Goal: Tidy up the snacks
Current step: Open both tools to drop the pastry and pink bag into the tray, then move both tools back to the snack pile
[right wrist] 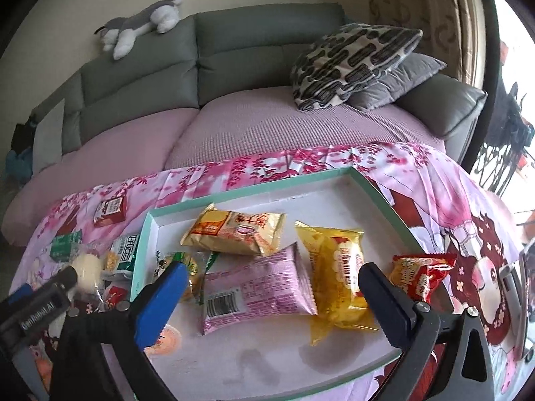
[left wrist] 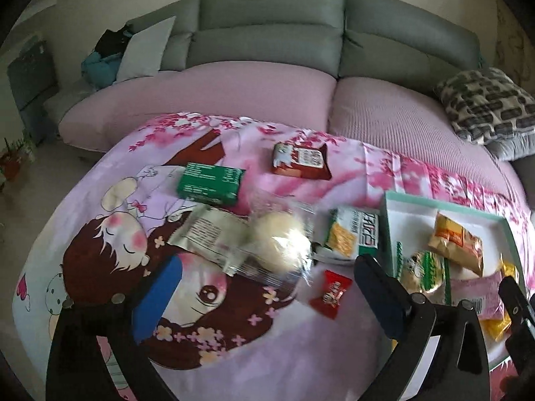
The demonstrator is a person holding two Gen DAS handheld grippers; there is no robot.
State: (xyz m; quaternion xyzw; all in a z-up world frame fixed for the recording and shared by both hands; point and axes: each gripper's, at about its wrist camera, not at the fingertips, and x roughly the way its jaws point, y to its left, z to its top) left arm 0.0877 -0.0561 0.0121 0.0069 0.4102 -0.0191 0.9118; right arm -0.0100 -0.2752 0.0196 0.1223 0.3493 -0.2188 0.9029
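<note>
A white tray with a teal rim [right wrist: 254, 189] lies on the pink cartoon cloth and holds a gold packet [right wrist: 234, 229], a pink packet [right wrist: 257, 284], a yellow packet [right wrist: 337, 277] and a green-and-white packet [right wrist: 180, 264]. A red packet [right wrist: 421, 274] lies at its right edge. My right gripper [right wrist: 271, 287] is open above the tray, empty. My left gripper [left wrist: 267, 287] is open over the cloth, just before a clear-wrapped round bun [left wrist: 281, 244], a silver packet [left wrist: 210, 234] and a small red candy [left wrist: 331, 292]. The tray's rim [left wrist: 441, 204] also shows in the left wrist view.
More snacks lie on the cloth: a green box [left wrist: 210, 183], a red-brown packet [left wrist: 301, 160], a green-and-white cracker packet [left wrist: 354, 234]. Behind is a grey sofa [left wrist: 267, 33] with a pink cover, a patterned pillow [right wrist: 354, 63] and a plush toy [right wrist: 140, 23].
</note>
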